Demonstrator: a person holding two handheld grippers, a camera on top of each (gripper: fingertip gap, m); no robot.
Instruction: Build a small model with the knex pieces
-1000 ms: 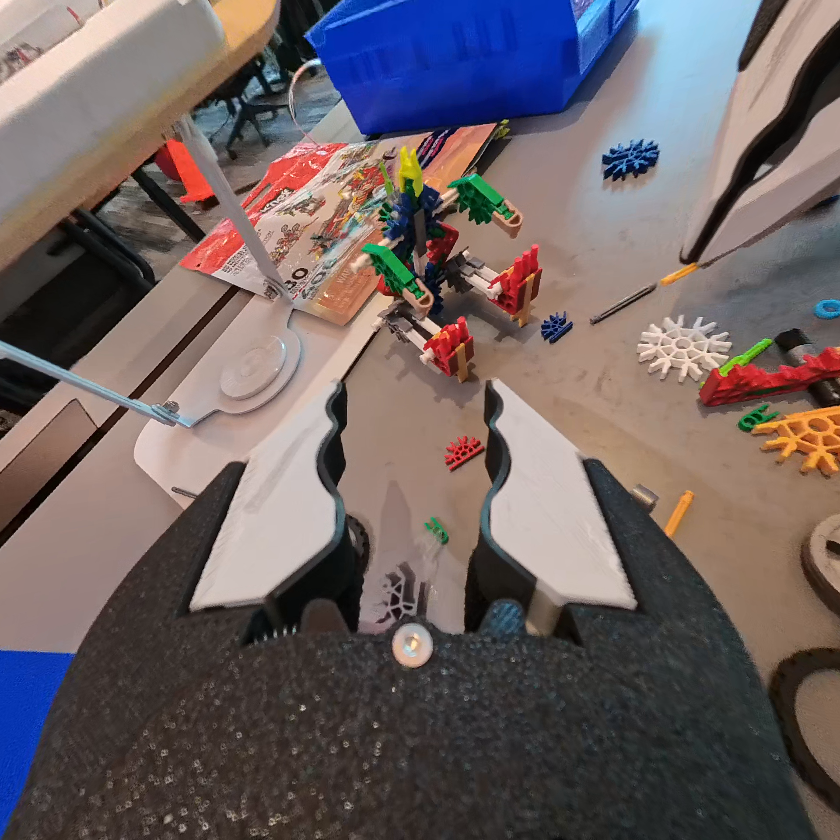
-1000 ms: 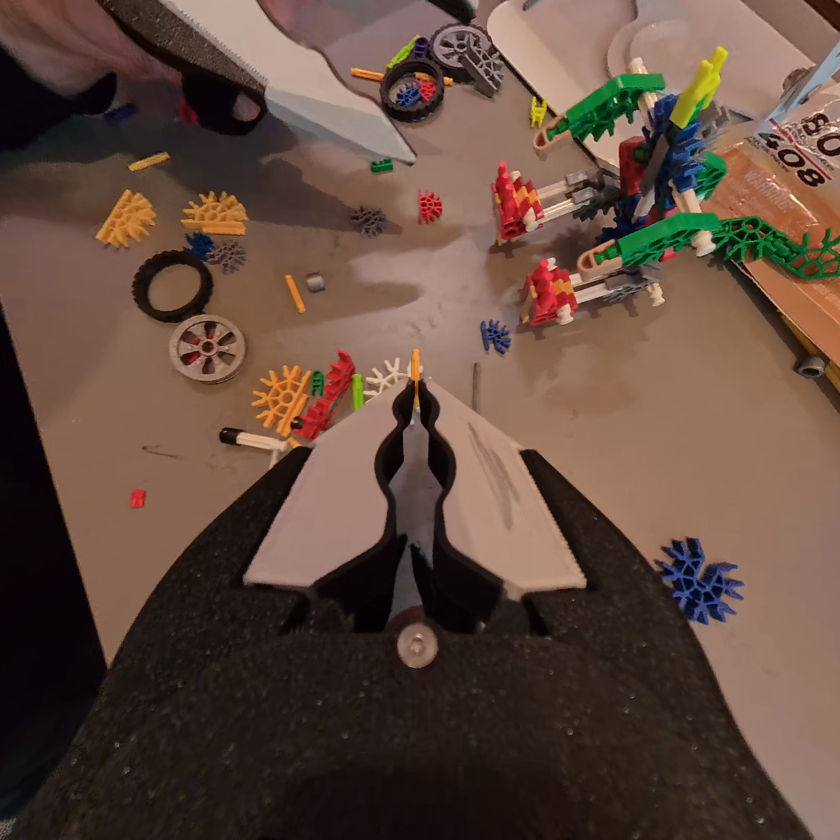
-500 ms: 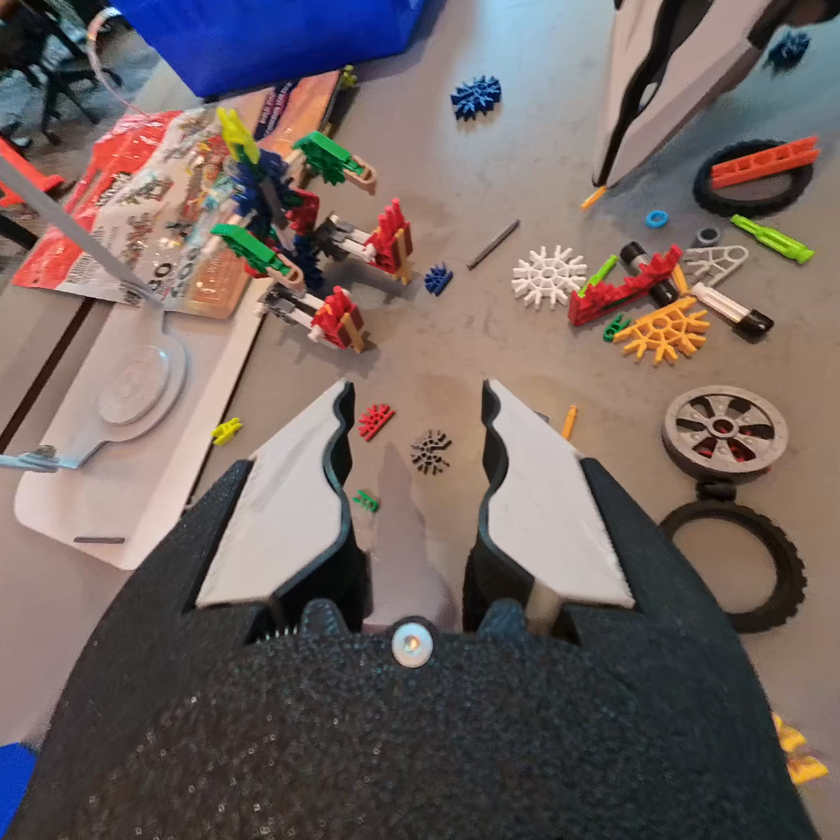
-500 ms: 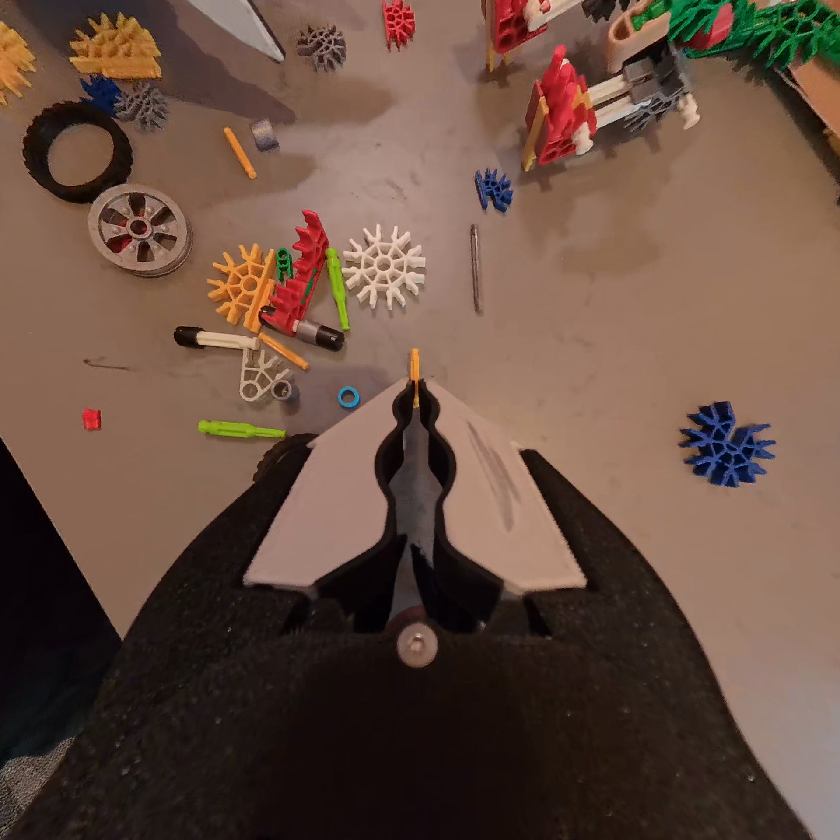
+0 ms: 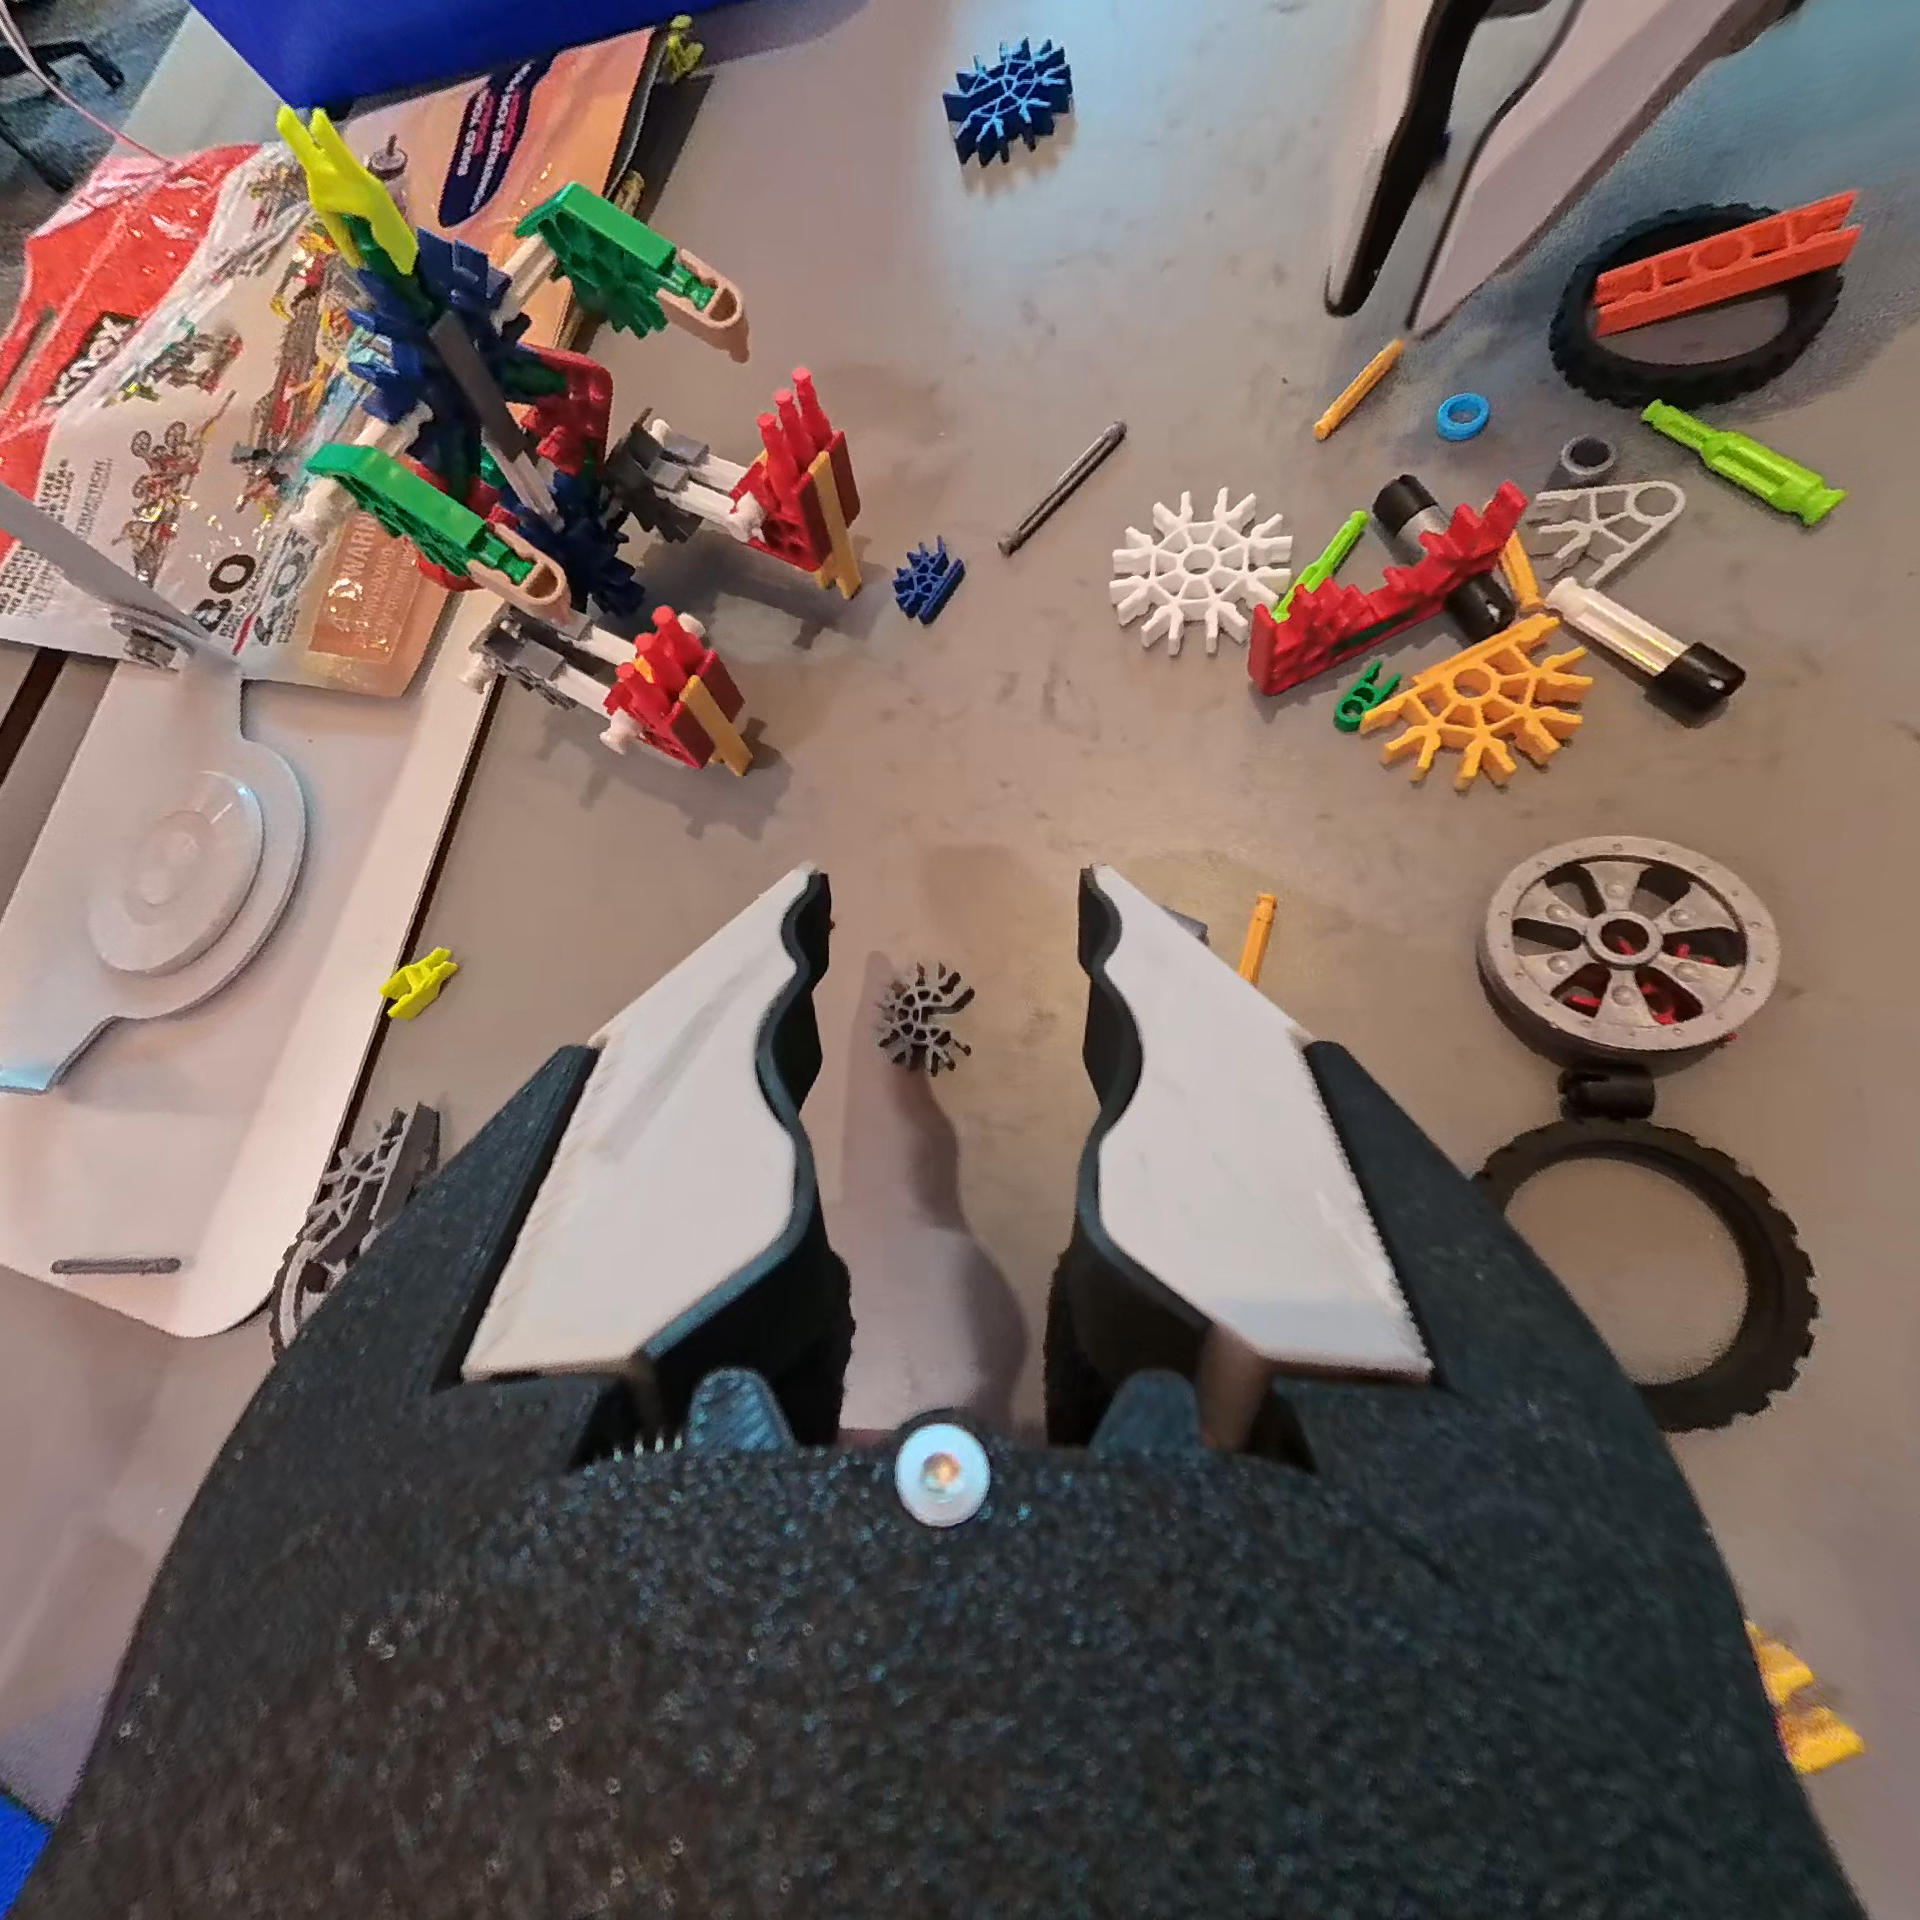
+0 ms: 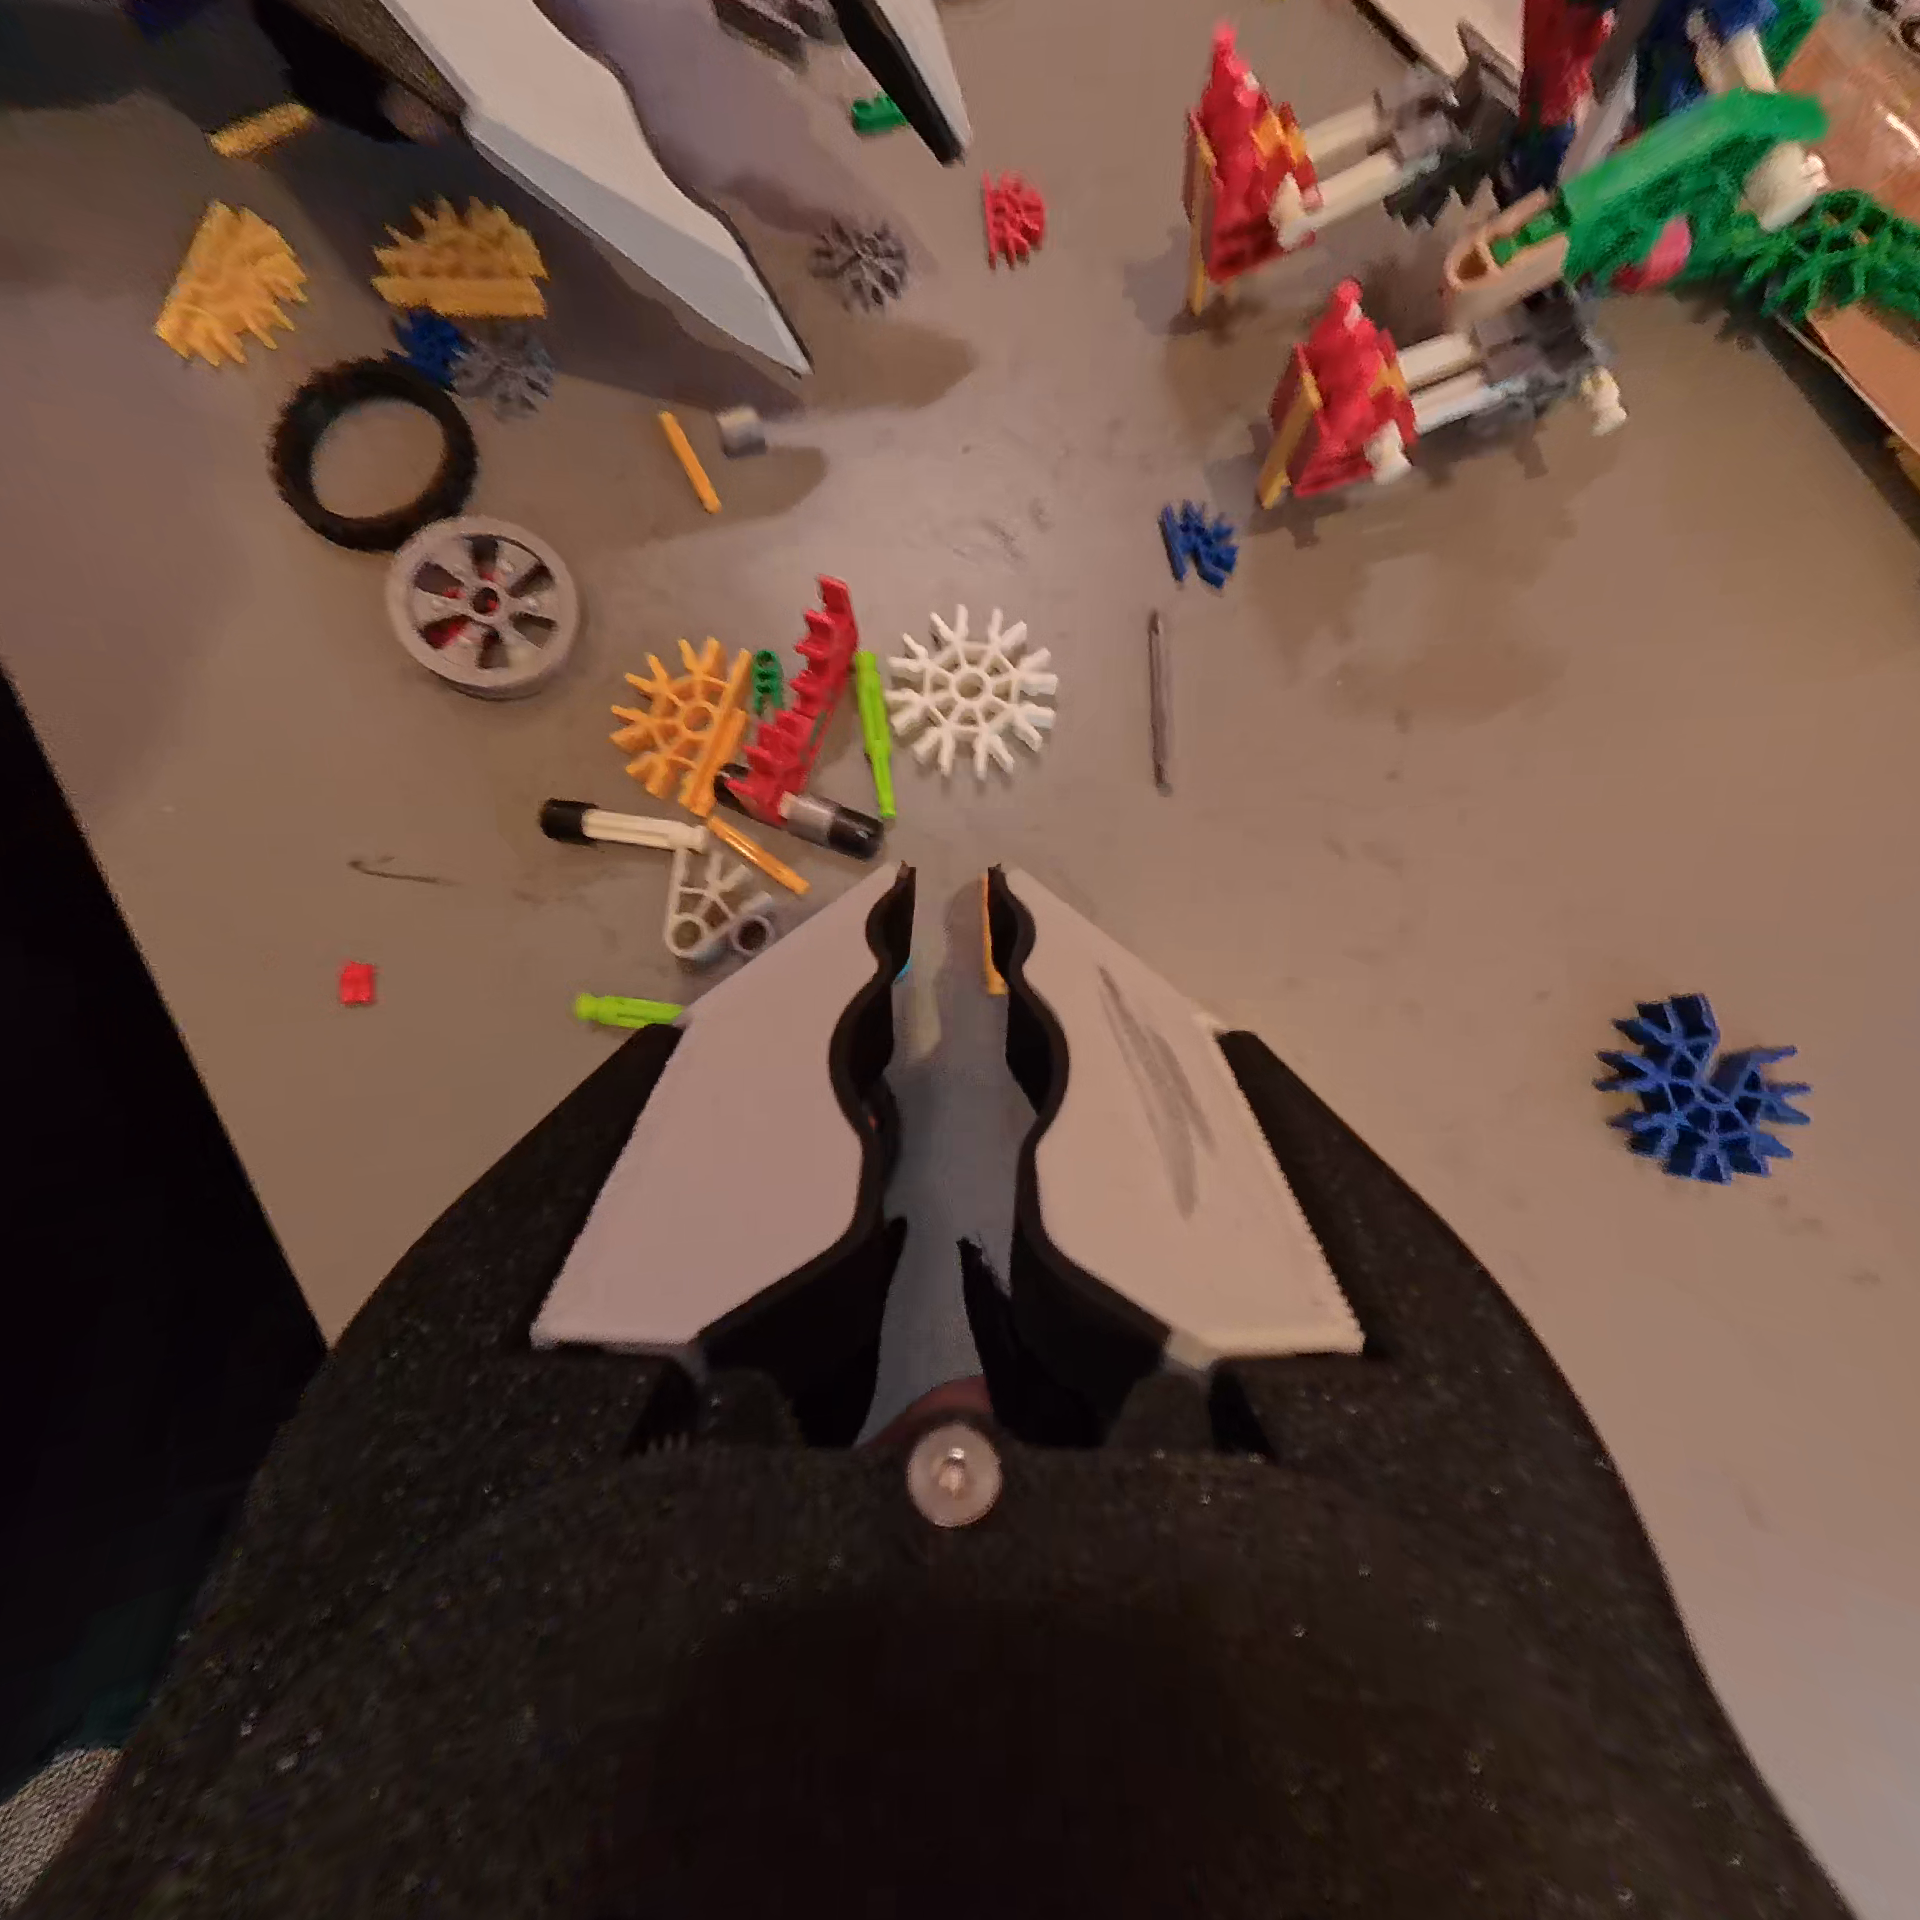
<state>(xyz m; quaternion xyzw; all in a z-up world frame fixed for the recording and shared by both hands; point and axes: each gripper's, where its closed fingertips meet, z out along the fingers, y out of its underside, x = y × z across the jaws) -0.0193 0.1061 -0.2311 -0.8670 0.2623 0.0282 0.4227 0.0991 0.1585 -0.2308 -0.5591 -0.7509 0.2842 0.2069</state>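
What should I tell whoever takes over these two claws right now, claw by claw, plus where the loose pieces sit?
Left claw: open and empty, above the grey table. A small grey connector lies on the table between its fingers, untouched.
Right claw: jaws a narrow gap apart. A short orange rod sits against the inner face of one finger, not pinched from both sides.
Around them: a white snowflake connector lies just ahead of the right claw. The built model stands by the printed bag. A grey wheel hub and a black tyre lie beside the left claw.
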